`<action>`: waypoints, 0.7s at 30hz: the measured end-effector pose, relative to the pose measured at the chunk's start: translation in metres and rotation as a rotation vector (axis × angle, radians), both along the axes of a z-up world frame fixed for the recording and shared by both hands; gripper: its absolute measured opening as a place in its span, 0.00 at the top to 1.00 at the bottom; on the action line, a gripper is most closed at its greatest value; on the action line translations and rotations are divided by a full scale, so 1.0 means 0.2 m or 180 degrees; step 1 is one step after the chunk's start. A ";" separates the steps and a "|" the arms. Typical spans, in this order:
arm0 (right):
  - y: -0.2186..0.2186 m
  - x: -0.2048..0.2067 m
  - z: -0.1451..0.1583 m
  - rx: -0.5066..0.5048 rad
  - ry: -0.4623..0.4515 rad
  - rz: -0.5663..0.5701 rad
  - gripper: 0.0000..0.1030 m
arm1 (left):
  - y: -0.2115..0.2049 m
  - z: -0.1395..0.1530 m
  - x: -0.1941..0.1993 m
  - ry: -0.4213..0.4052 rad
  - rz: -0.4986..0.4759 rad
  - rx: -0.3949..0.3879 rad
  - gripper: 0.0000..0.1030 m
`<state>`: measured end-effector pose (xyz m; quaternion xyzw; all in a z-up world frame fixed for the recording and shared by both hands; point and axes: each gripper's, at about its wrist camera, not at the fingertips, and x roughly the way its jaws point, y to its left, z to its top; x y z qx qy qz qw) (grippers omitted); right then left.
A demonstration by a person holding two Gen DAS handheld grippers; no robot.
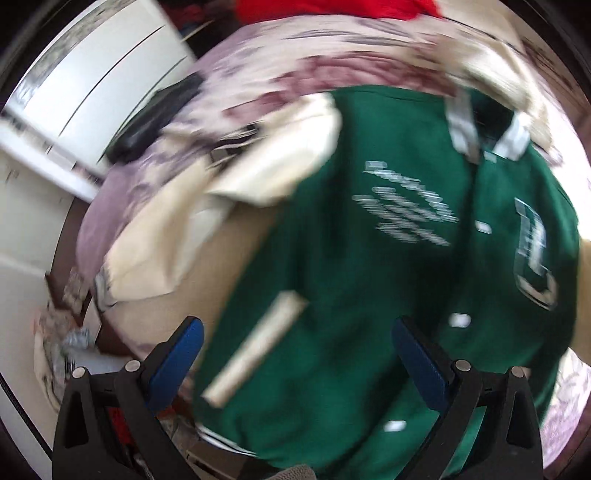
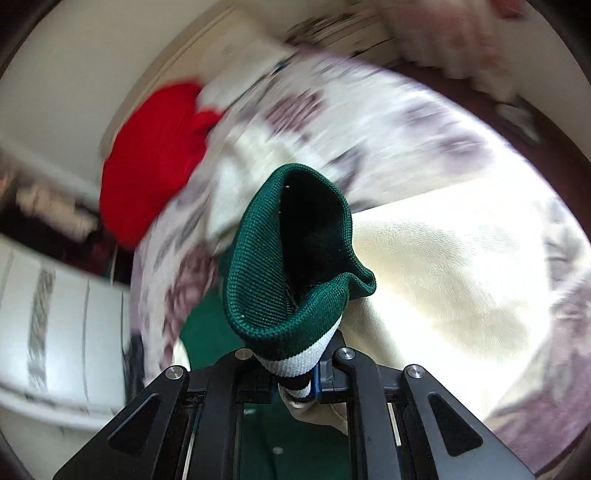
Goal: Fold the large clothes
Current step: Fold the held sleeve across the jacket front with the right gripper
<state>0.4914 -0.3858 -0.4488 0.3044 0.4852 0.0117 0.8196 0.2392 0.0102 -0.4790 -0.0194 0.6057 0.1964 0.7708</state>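
A green varsity jacket (image 1: pixel 369 258) with cream sleeves (image 1: pixel 273 166), white lettering and snap buttons lies front-up on a floral bedspread (image 1: pixel 280 74). My left gripper (image 1: pixel 295 354) hovers open above the jacket's lower front, blue pads apart, holding nothing. My right gripper (image 2: pixel 295 384) is shut on the jacket's green ribbed cuff (image 2: pixel 273 258) with white stripes, which stands up in front of the camera. The cream sleeve (image 2: pixel 443 266) spreads out behind it. Both views are motion-blurred.
A red garment (image 2: pixel 155 158) lies at the bed's far end and also shows in the left wrist view (image 1: pixel 332 9). A dark object (image 1: pixel 155 118) rests on the bedspread near white cabinets (image 1: pixel 92 85). White furniture (image 2: pixel 59 325) stands left of the bed.
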 end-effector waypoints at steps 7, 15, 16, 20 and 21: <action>1.39 0.27 -0.47 -0.0551 0.0550 0.1069 0.82 | 0.54 -0.04 -0.18 0.0025 0.0454 0.0186 0.00; 1.61 0.04 -0.65 0.0671 0.0830 0.1615 0.26 | 0.97 -0.12 -0.36 0.0108 0.0878 0.0050 0.00; 1.54 0.00 -0.61 0.0838 0.0802 0.1497 0.24 | 1.02 -0.14 -0.38 0.0126 0.0935 0.0016 0.00; 1.26 -0.11 -0.53 0.0910 0.0790 0.0749 0.23 | 1.18 -0.21 -0.43 0.0186 0.1106 -0.0008 0.00; 1.27 -0.12 -0.54 0.0896 0.0823 0.0704 0.23 | 1.22 -0.23 -0.44 0.0207 0.1157 -0.0018 0.00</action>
